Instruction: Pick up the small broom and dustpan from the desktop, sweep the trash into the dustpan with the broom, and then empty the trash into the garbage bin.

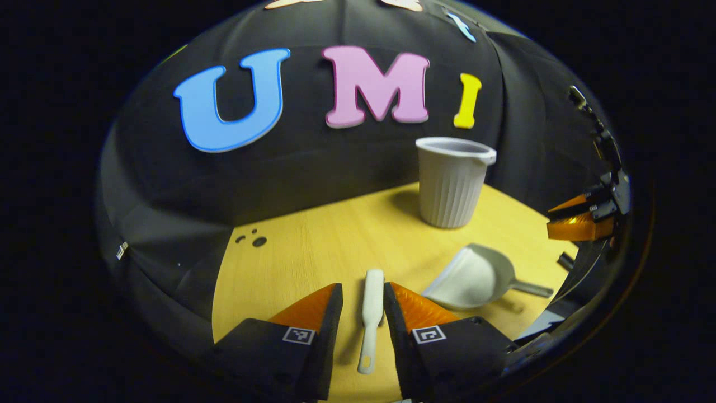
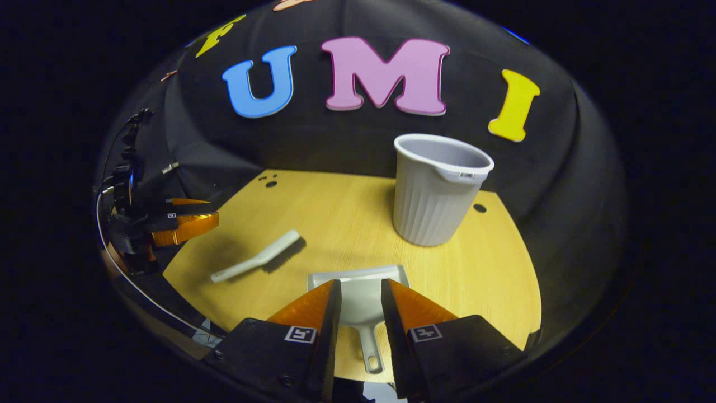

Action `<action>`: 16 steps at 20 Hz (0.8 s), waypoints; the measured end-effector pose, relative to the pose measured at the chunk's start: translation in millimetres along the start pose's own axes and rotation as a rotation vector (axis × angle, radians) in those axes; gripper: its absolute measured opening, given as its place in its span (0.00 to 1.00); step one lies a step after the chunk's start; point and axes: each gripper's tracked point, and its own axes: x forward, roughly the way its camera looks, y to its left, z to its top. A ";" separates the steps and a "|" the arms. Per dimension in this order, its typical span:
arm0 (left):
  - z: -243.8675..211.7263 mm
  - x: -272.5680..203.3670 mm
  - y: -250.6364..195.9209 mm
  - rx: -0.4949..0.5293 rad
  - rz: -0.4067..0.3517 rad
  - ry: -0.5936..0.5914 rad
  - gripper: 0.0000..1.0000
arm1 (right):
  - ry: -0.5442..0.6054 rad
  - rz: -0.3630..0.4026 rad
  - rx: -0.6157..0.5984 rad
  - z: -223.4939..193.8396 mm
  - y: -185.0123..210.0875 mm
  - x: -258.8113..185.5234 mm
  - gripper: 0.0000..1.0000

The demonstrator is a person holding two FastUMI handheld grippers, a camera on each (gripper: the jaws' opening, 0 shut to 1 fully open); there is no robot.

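Observation:
A small white broom (image 1: pixel 372 296) lies flat on the wooden desktop (image 1: pixel 335 246), its handle pointing toward me. My left gripper (image 1: pixel 362 286) is open, one finger on each side of the broom, apart from it. The grey-white dustpan (image 2: pixel 361 302) also rests on the desk with its handle toward me, and my right gripper (image 2: pixel 361 282) is open astride it without pressing on it. In the left gripper view the dustpan (image 1: pixel 472 277) sits to the right of the broom. In the right gripper view the broom (image 2: pixel 263 256) lies to the left.
A ribbed grey garbage bin (image 2: pixel 433 196) stands upright at the back of the desk, right of centre. Small dark round spots (image 1: pixel 259 242) mark the desk's far left corner. The other gripper shows at each view's side edge (image 1: pixel 582 221) (image 2: pixel 184 224).

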 end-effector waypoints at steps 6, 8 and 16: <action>93.7 -34.1 -6.9 0.007 -0.025 -0.263 0.49 | -0.277 -0.055 -0.060 87.2 -2.9 -36.5 0.45; 113.5 -44.7 -15.1 0.007 -0.037 -0.313 0.49 | -0.315 -0.062 -0.057 99.6 -2.0 -46.1 0.39; 116.0 -53.1 -29.2 0.001 -0.085 -0.323 0.50 | -0.341 -0.052 -0.063 104.1 6.8 -49.9 0.46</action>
